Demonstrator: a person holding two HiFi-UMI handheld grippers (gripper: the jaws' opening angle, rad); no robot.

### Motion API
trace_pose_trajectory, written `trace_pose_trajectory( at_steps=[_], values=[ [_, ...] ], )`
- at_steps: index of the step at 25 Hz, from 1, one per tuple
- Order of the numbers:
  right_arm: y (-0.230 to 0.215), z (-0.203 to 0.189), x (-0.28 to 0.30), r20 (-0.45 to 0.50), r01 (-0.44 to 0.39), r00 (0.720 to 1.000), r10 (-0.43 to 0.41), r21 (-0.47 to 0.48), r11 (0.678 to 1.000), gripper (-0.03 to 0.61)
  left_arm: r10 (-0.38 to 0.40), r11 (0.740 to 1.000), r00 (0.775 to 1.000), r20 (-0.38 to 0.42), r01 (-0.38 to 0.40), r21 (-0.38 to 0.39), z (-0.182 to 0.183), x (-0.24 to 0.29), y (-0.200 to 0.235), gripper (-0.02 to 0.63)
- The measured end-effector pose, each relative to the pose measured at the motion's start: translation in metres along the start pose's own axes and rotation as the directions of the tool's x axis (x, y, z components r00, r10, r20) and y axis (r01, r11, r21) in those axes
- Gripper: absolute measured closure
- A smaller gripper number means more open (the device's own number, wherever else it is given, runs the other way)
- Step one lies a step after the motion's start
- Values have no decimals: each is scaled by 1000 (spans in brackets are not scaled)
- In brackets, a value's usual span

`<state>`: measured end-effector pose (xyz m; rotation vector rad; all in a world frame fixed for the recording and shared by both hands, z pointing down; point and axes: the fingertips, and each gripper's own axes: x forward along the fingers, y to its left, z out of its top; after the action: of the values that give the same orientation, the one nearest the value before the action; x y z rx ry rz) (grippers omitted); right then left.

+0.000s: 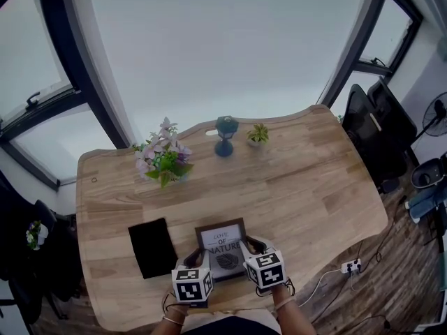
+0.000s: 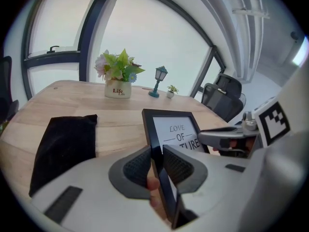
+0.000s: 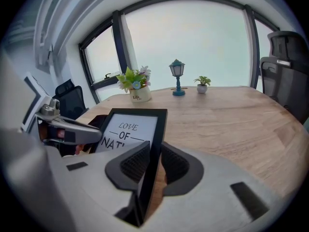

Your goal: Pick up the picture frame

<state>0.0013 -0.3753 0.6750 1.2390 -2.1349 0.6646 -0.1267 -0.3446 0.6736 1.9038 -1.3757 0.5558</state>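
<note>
Only gripper views, jaws pinching picture frame (image 2: pixel 175 128)

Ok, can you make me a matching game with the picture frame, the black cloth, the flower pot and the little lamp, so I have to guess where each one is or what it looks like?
Things:
1. picture frame
2. black cloth
3. flower pot
4. little lamp

Match with:
A. teal, standing next to a tiny plant
B. pinched on both side edges
C. white, with "Life" printed on it
D. lying flat on the table, untouched

Pairs: 1-B, 2-D, 3-C, 4-A
</note>
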Motion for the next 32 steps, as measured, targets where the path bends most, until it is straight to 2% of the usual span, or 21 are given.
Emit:
trace_pose_trajectory(
  at_steps=[10,20,32],
  values=[
    [8,19,-23,62,-17,998,20,-36,999,506,40,999,998,56,-41,15,13,-25,-9,543],
    [8,44,-49,127,-18,992,26,-61,998,506,46,997,991,125,-52,49,37,-48,-24,543],
    [8,77,-89,227,-21,973,43,-99,995,506,59,993,973,223,-80,87,66,-81,-48,543]
  ],
)
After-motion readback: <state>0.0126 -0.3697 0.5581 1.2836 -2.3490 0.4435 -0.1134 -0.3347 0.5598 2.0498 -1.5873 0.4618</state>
